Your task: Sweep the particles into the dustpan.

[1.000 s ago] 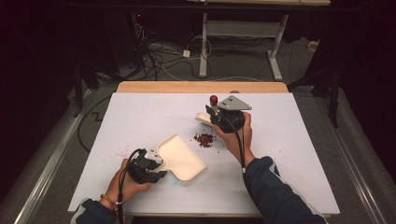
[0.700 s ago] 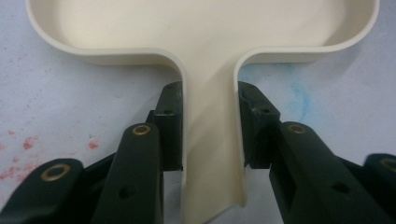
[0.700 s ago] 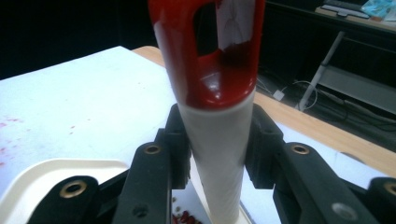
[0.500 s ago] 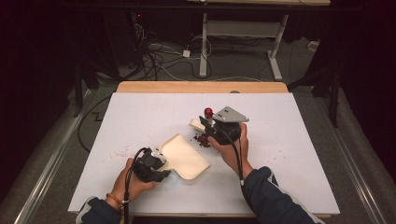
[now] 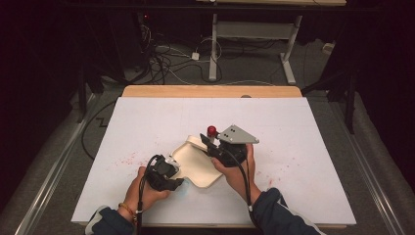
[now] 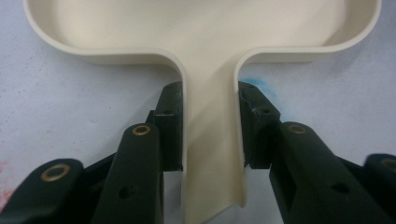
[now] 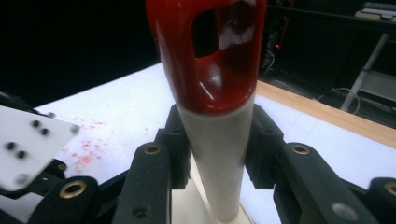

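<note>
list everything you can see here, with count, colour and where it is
dustpan: 1, cream, on the white table near its front middle, its handle clamped in the left gripper
brush: 1, cream handle with a red end that has a hole, held upright in the right gripper at the dustpan's far edge
red specks: many, red, scattered on the table left of the dustpan
table: 1, white top with a wooden far edge
cables: several, dark and white, on the floor behind the table
desk frame: 1, white legs, at the back
left gripper: 1, black, shut on the dustpan handle
right gripper: 1, black with a grey plate, shut on the brush
sleeves: 2, dark blue, bottom edge
</note>
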Demonstrator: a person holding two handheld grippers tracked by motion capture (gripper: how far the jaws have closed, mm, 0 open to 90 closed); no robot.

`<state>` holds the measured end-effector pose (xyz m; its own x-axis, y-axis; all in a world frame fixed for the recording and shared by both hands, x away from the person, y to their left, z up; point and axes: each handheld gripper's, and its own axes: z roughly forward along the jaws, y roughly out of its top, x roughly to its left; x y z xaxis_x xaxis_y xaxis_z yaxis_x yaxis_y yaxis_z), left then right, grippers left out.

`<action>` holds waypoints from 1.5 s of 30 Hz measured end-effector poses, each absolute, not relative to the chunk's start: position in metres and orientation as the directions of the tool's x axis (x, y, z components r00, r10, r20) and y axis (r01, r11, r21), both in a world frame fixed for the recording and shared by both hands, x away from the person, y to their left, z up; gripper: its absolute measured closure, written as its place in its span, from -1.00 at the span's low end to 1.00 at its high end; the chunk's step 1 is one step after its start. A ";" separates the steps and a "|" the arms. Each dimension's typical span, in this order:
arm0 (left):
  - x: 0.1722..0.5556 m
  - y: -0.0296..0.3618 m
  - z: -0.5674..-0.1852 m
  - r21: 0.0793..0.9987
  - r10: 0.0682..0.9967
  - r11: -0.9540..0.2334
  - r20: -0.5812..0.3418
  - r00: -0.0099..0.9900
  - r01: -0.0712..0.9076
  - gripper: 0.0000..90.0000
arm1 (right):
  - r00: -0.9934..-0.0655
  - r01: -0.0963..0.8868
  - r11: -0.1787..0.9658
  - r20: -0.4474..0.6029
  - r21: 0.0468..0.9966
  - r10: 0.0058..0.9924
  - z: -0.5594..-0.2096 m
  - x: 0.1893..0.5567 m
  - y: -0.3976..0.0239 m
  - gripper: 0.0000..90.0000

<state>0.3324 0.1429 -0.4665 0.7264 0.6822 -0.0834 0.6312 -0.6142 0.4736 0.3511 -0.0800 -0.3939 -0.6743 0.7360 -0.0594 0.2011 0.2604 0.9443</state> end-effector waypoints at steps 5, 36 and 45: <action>0.331 0.142 -0.467 0.478 0.691 -0.604 -0.085 0.718 0.637 0.42 | -0.686 0.201 0.244 -0.041 0.949 0.726 -0.392 0.344 -0.076 0.51; 0.329 0.144 -0.467 0.482 0.678 -0.624 -0.058 0.732 0.616 0.42 | -0.680 0.133 0.146 -0.017 0.980 0.733 -0.365 0.352 -0.101 0.55; 0.329 0.148 -0.467 0.477 0.662 -0.643 -0.048 0.748 0.600 0.42 | -0.624 0.098 0.176 -0.078 0.979 0.778 -0.337 0.349 -0.139 0.55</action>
